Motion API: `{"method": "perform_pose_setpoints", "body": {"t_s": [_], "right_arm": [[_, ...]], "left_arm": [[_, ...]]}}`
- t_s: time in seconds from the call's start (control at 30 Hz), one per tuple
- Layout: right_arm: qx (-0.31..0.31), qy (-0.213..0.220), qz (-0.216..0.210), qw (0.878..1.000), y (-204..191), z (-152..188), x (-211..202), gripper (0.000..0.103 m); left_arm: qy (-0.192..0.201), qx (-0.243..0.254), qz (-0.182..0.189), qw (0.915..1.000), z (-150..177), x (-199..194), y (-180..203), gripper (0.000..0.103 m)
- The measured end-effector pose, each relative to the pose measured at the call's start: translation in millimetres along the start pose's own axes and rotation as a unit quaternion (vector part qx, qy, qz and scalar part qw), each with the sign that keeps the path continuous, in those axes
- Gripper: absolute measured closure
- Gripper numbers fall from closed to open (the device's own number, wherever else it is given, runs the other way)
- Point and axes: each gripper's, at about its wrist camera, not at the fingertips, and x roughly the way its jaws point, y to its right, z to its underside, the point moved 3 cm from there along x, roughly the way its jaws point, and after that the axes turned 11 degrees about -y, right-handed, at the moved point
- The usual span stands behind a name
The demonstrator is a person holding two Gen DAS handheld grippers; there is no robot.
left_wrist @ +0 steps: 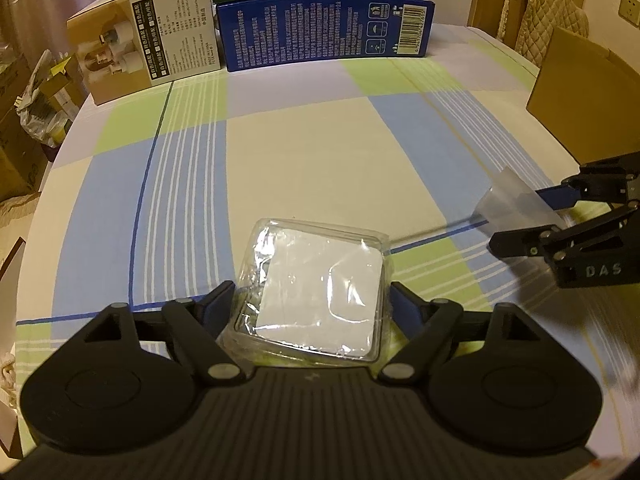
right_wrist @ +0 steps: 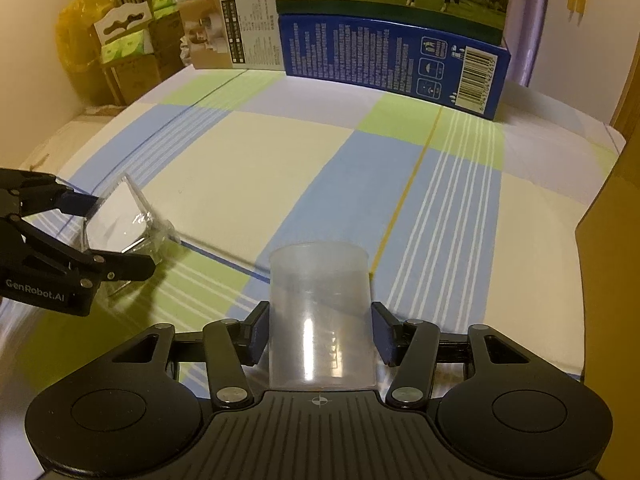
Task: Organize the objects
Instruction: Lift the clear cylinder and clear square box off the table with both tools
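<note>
Clear plastic package (left_wrist: pixel 316 296) pinched by left tongs (left_wrist: pixel 312 300); translucent cup (right_wrist: pixel 320 320) gripped by right tongs (right_wrist: pixel 320 334), base hidden.

My left gripper (left_wrist: pixel 312 300): matte black body, ribbed grey-black centre panel with a small mark at its top edge, two round housings with recessed discs either side. Black linkage arms with triangular cut-outs, silver pivot screws, blue finger pads (left_wrist: pixel 212 304). My right gripper (right_wrist: pixel 320 332): same build, a crosshair mark on the ribbed panel. Seen side-on, white lettering reads "DAS" on the right unit and "GenRobot.AI" on the left.
</note>
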Motion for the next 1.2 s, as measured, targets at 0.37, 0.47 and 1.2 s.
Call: {"method": "perform_pose_setpoints", "body": {"t_s": [0.37, 0.47, 1.2], "right_arm": [[-0.005, -0.006, -0.003, 1.0, -14, 0, -2, 0.054], [0.008, -0.005, -0.01, 1.0, -14, 2, -7, 0.054], [0.111, -0.002, -0.035, 0.993, -11, 68, -65, 0.054]], "left_arm": [[-0.007, -0.056, 0.005, 0.9984, 3, -8, -3, 0.036], [-0.008, -0.064, 0.005, 0.9979, 6, -12, 1, 0.036], [-0.011, -0.077, 0.012, 0.9969, 53, -58, 67, 0.037]]}}
